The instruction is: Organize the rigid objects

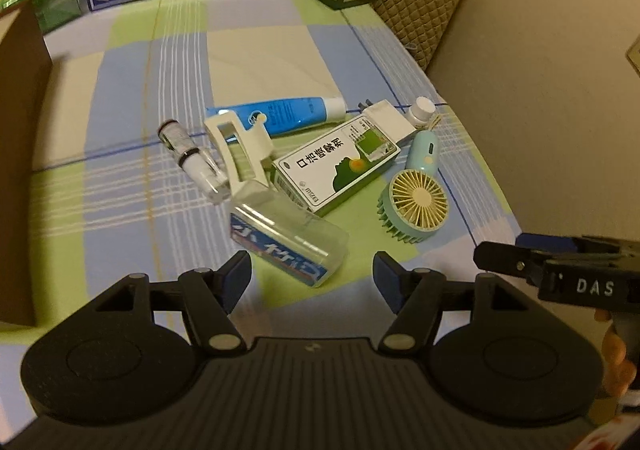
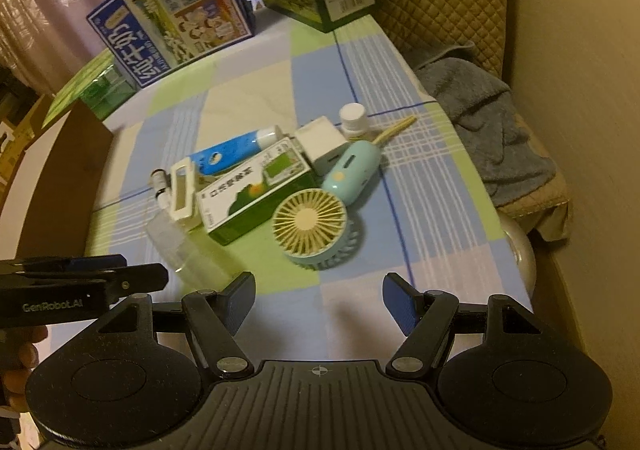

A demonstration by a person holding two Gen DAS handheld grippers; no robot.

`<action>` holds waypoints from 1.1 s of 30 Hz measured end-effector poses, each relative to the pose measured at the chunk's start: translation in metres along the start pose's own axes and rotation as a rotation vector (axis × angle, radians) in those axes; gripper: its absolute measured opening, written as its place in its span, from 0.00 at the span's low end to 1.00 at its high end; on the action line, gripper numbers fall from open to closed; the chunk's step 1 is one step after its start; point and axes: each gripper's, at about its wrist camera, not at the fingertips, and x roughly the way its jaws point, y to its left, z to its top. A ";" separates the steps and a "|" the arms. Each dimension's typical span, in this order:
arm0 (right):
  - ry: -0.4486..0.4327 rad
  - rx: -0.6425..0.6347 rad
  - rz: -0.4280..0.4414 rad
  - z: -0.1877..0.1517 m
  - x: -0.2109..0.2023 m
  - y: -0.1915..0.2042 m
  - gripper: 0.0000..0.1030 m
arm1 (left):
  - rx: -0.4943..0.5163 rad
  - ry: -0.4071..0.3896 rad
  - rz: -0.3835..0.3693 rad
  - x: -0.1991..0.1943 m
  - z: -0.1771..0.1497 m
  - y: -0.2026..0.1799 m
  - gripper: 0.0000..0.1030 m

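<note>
**Both tongs open, pile untouched**

Left wrist view: the left tongs [image 1: 312, 276] are held open and empty, just short of the clear plastic bottle [image 1: 288, 246] lying on its side at the near edge of the pile. Behind it a white hair clip [image 1: 240, 153], a small vial [image 1: 192, 161], a blue tube [image 1: 280, 115], a green medicine box [image 1: 340, 165], a white charger [image 1: 390, 121], a pill bottle [image 1: 423, 109] and a mint handheld fan [image 1: 416, 201] are heaped together, several touching or overlapping. The checked cloth on the counter [image 1: 132, 169] is otherwise bare. A brown box [image 1: 20, 149] is seen at the left, probably the drop target. The bottle is judged the likely first pick, being nearest and centred between the fingers.

Right wrist view: the right tongs [image 2: 318, 300] are also spread open with nothing held, aimed at the fan [image 2: 310, 223], which lies nearest. The left tongs [image 2: 120, 278] are seen side-on beside the bottle [image 2: 188, 250]. Nothing is sorted yet.
</note>
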 end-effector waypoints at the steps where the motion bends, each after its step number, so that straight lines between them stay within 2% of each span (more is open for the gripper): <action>1: 0.002 0.003 -0.002 0.001 0.001 -0.003 0.66 | -0.012 0.002 0.000 0.004 0.002 -0.001 0.62; 5: 0.010 0.016 -0.013 0.005 0.005 -0.015 0.66 | -0.055 0.008 0.010 0.018 0.009 -0.004 0.62; 11: 0.017 0.031 -0.020 0.011 0.009 -0.030 0.66 | -0.107 0.021 0.068 0.039 0.019 -0.005 0.61; 12: 0.017 0.032 -0.019 0.012 0.010 -0.031 0.66 | -0.112 0.021 0.075 0.041 0.019 -0.004 0.65; 16: 0.025 0.028 -0.013 0.017 0.016 -0.035 0.66 | -0.146 0.030 0.081 0.044 0.021 0.002 0.65; 24: 0.038 0.023 0.002 0.025 0.026 -0.039 0.66 | -0.169 0.040 0.096 0.024 0.004 0.027 0.65; 27: 0.047 0.028 0.002 0.026 0.030 -0.041 0.66 | -0.163 0.036 0.136 0.013 -0.005 0.038 0.66; 29: 0.050 0.028 0.002 0.027 0.031 -0.042 0.66 | -0.156 0.039 0.148 0.008 -0.008 0.043 0.63; 33: 0.051 0.023 -0.001 0.028 0.033 -0.043 0.66 | -0.149 0.015 0.108 0.004 -0.004 0.043 0.62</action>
